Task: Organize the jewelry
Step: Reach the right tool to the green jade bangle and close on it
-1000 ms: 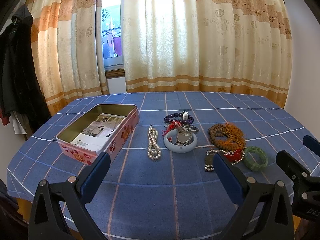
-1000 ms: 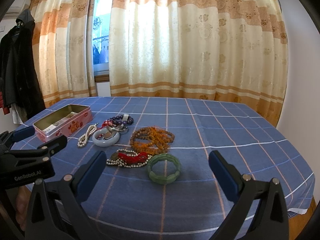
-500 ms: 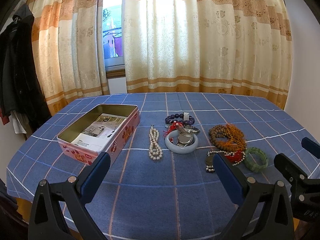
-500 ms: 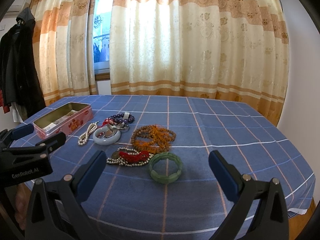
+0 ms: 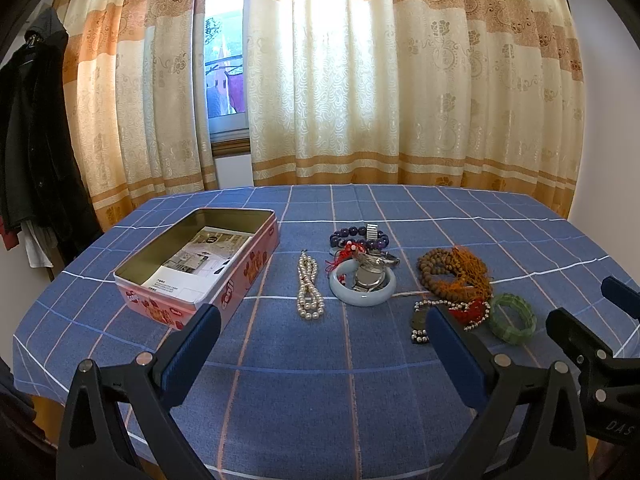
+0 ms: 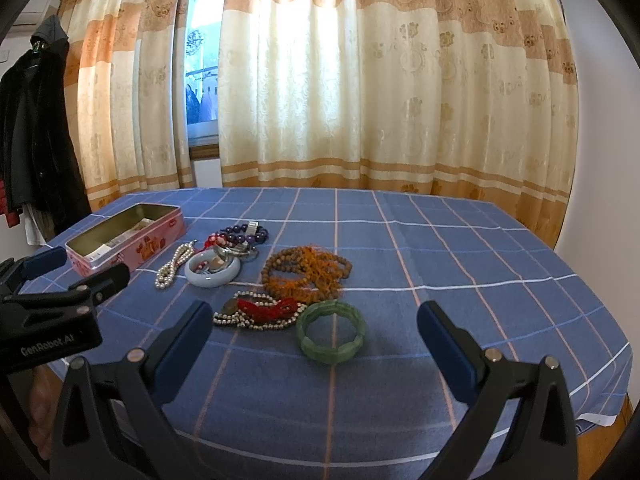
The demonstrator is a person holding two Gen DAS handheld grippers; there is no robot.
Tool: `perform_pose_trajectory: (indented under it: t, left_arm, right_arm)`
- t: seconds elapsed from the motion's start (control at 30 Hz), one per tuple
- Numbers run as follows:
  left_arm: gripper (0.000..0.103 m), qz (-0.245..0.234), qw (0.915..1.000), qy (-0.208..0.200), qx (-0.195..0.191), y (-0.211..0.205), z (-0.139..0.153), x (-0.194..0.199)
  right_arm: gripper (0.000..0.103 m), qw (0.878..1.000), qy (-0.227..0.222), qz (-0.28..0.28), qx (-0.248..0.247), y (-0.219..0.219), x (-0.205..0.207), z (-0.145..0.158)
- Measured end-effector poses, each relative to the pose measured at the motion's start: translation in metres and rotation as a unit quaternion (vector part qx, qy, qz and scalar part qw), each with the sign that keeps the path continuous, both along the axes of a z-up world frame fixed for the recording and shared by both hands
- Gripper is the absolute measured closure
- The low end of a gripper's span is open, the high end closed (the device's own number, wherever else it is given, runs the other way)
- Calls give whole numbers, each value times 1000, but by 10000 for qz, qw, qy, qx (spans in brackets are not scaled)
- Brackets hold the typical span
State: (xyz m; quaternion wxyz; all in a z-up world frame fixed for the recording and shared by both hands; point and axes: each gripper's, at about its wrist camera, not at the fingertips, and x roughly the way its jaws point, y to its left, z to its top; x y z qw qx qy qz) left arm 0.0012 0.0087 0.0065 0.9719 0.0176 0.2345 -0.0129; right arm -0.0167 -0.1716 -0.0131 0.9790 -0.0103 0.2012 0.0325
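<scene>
An open pink tin box (image 5: 244,276) (image 6: 160,236) stands at the left of the blue checked table. Jewelry lies to its right: a pearl necklace (image 5: 309,288) (image 6: 172,268), a pale bangle (image 5: 362,298) (image 6: 212,274) holding a watch, a purple bead bracelet (image 5: 358,236) (image 6: 244,234), brown and orange beads (image 5: 454,270) (image 6: 306,270), a red and silver strand (image 5: 464,312) (image 6: 260,310) and a green bangle (image 5: 513,318) (image 6: 331,330). My left gripper (image 5: 322,326) and right gripper (image 6: 314,322) are open and empty, hovering over the near table edge.
Curtains and a window stand behind the table. A dark coat (image 5: 28,128) hangs at far left. The table's near edge (image 5: 320,468) lies just under both grippers. The other gripper shows at each view's side (image 5: 592,344) (image 6: 52,308).
Both views have shifted slightly; the jewelry sits a bit higher in frame. Both grippers stay open and nothing on the table has moved.
</scene>
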Motion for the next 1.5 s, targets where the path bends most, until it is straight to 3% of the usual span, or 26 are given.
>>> perform_pose_trajectory:
  t: [1.03, 1.3, 1.43, 1.5]
  left_arm:
    - [1, -46, 10000, -19, -58, 2, -4, 0]
    - [1, -146, 9996, 238, 36, -1, -19, 10]
    - [1, -318, 9991, 277, 96, -8, -25, 18]
    - [1, -453, 9984, 317, 122, -14, -27, 23]
  right_arm:
    - [0, 10000, 62, 14, 45, -2, 1, -7]
    - [0, 9999, 112, 67, -16, -20, 0, -14]
    - [23, 9984, 469, 98, 285, -43, 8, -27]
    - [29, 9972, 657, 163, 307, -46, 16, -32]
